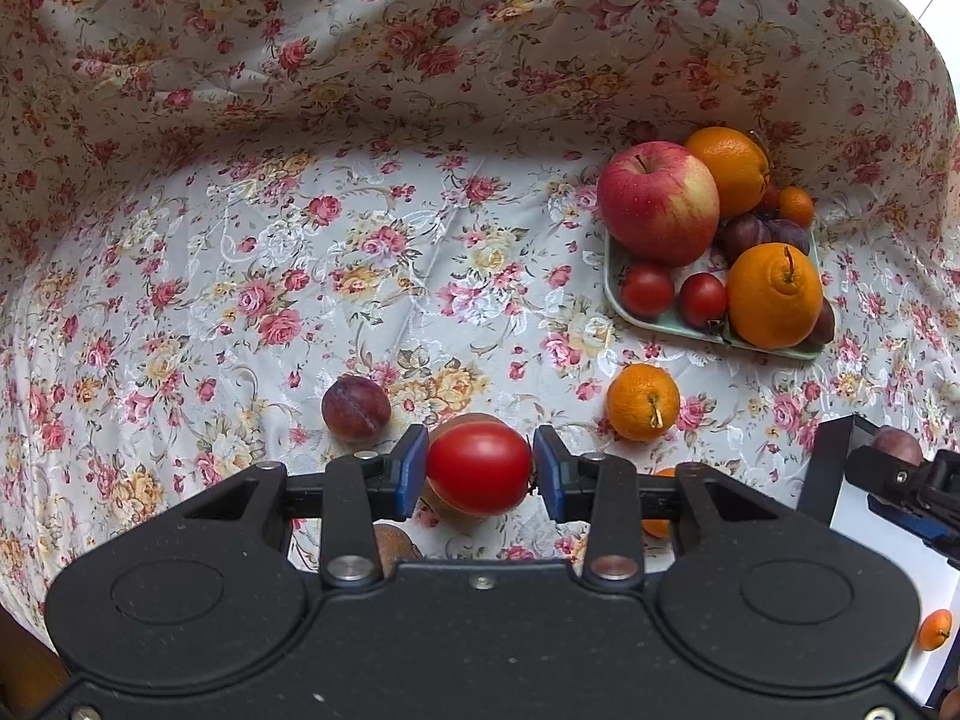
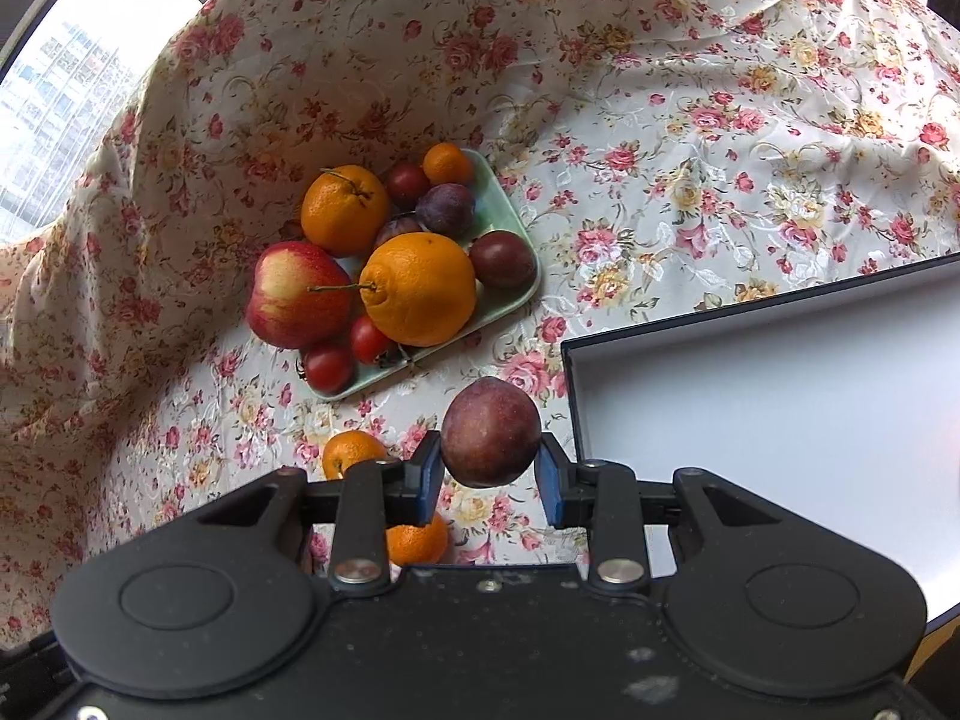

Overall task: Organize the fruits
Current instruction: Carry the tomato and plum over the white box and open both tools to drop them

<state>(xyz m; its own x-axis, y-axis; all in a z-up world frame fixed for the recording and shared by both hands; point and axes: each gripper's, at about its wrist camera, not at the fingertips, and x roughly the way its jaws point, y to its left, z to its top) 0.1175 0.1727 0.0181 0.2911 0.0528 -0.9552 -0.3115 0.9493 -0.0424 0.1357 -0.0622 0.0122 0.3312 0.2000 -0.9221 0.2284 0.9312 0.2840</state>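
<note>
Left gripper (image 1: pixel 480 468) holds a tomato (image 1: pixel 479 467) across its middle, fingers (image 1: pixel 405 474) pressed on both sides, lifted clear of the cloth, well short of the tray (image 1: pixel 618 294). Right gripper (image 2: pixel 489 471) carries a plum (image 2: pixel 489 439) just beside the white box (image 2: pixel 780 396); the left pad touches it, the right-side contact is unclear. Both fruits look light, smooth-skinned, soft, likely to bruise or slip: grip at the widest girth, gently.

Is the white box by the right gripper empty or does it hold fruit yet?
Not empty: the left wrist view shows a small orange on the white box floor.
</note>
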